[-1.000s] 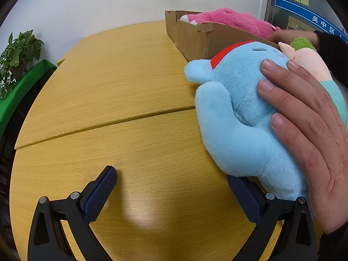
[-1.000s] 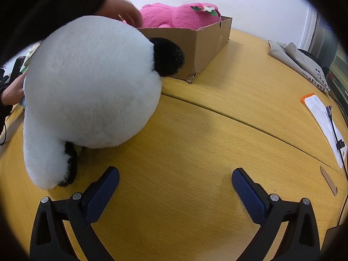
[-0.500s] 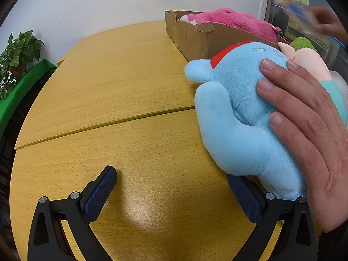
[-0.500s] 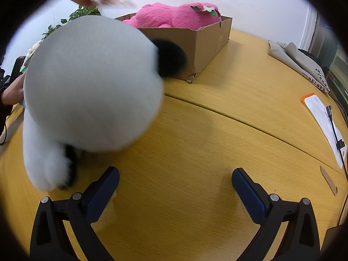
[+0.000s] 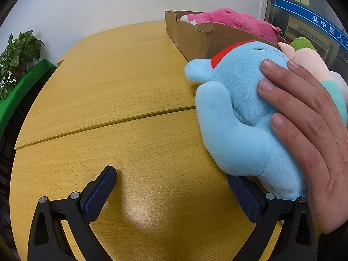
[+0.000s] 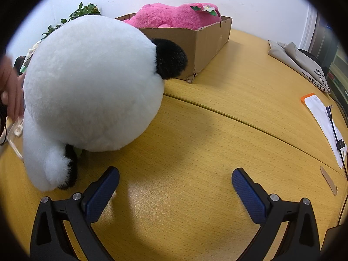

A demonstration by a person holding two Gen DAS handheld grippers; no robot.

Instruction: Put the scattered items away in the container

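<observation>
Both tools gape wide, empty: left tool (image 5: 171, 187), right tool (image 6: 175, 184). A hand (image 5: 304, 134) presses the blue plush (image 5: 235, 117) at frame right; cardboard box (image 5: 195, 37) sits upper right.

White wall (image 5: 108, 2), curved wood table (image 5: 121, 82) w/ seam, potted plant (image 5: 17, 52) left, glass partition (image 5: 308, 15) right

You are getting bright, even light; glare is shining on the table (image 6: 139, 198), edges are bending, a hand (image 6: 9, 91) is blurring.
</observation>
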